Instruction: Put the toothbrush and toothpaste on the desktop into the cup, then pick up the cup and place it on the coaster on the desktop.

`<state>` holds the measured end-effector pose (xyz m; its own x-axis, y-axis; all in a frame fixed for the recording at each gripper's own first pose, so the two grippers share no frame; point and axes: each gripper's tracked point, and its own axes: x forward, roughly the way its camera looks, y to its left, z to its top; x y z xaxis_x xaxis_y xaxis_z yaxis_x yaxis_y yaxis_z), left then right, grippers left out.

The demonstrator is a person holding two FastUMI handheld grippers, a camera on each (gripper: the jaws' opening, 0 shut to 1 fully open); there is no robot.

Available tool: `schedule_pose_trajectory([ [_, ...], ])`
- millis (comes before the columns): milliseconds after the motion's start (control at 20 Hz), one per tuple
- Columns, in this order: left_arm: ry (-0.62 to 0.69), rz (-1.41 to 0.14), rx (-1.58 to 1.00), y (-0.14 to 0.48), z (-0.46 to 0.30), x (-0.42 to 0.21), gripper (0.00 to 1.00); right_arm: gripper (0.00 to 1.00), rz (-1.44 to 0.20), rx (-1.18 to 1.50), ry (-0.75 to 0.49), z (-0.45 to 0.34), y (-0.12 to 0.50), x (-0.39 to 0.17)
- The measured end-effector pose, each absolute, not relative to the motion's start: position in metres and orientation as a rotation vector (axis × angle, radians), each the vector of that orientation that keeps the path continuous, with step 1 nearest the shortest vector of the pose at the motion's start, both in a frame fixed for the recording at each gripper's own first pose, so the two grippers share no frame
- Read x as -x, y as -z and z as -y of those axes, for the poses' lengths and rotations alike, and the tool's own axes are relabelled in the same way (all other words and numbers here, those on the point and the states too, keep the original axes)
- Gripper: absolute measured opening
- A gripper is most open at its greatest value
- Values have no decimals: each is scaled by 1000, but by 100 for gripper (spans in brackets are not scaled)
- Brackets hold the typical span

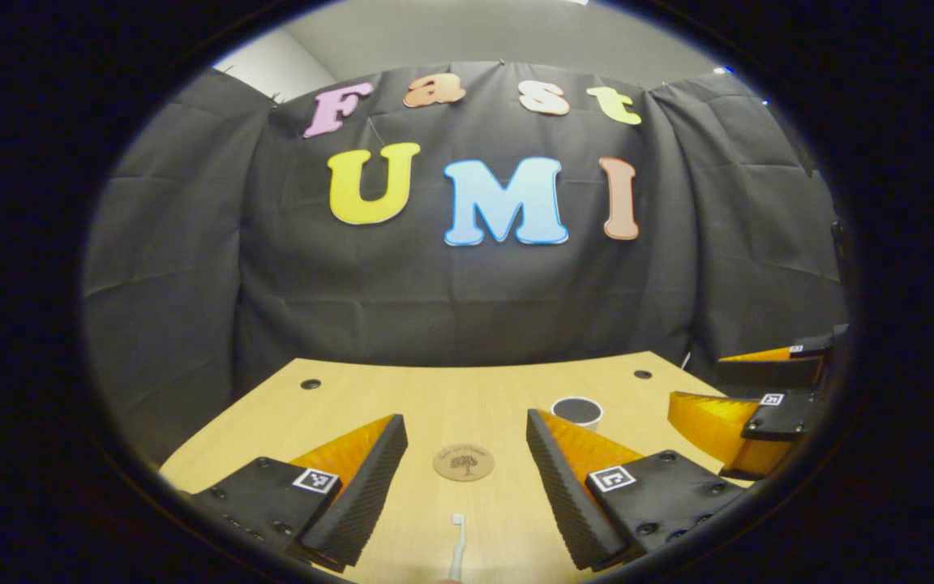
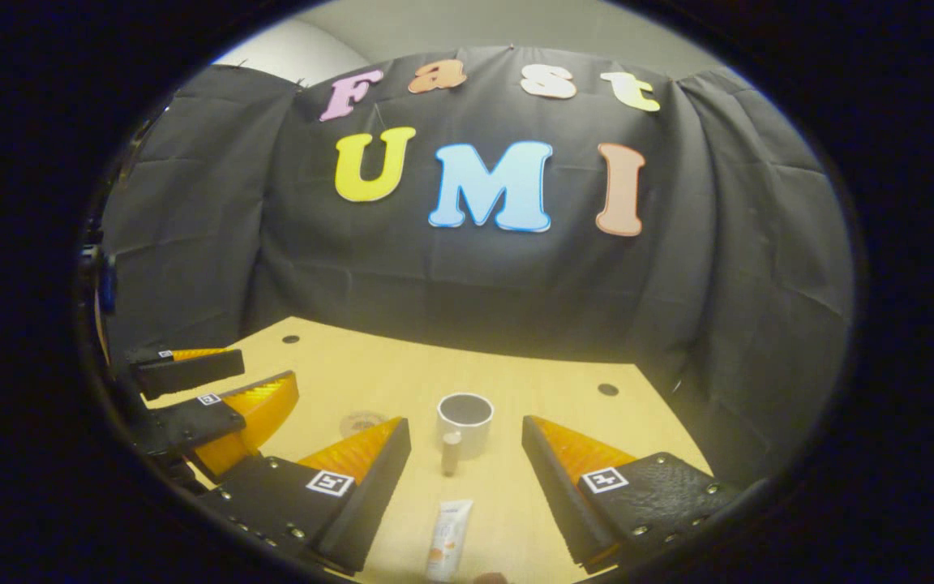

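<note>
Both grippers hover wide open above the pale wooden desktop [image 1: 434,397]. The left gripper [image 1: 467,446] should descend squarely astride the white toothbrush [image 1: 456,547]; the right gripper [image 2: 467,450] frames the white toothpaste tube [image 2: 451,535] before the white cup [image 2: 465,423], the round wooden coaster [image 1: 464,462] nearby.

Bench [image 1: 434,405]: light wood-grain top, w/ small dark round holes near far corners, one far left [image 1: 310,384], one far right [image 1: 642,375]. Black cloth wall [image 1: 475,300] hangs creased directly behind bench's far edge. Above cloth, pale grey room wall [image 1: 475,32] visible. Lighting dim, warm.
</note>
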<state>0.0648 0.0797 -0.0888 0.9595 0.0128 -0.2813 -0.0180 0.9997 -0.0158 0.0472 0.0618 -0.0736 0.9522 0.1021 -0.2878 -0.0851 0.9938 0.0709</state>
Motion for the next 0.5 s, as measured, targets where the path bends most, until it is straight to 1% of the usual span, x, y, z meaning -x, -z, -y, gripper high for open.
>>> schedule_pose_trajectory([
  [100, 9, -420, 35, 124, -74, -66, 96, 87, -407, -94, -109, -68, 100, -51],
  [150, 6, -470, 46, 138, -74, -65, 94, 87, -440, -110, -118, -71, 109, -50],
  [200, 3, -523, 57, 152, -75, -62, 96, 87, -477, -121, -123, -74, 116, -51],
  [250, -6, -572, 65, 165, -76, -60, 96, 87, -518, -131, -133, -77, 126, -50],
  [300, -12, -617, 76, 178, -81, -58, 94, 87, -558, -139, -140, -79, 134, -50],
  [350, -16, -653, 87, 188, -83, -56, 96, 87, -598, -148, -149, -81, 143, -49],
  [450, -28, -721, 98, 201, -86, -51, 97, 87, -661, -168, -154, -83, 157, -47],
  [500, -33, -751, 104, 208, -87, -49, 94, 87, -684, -177, -153, -82, 162, -45],
])
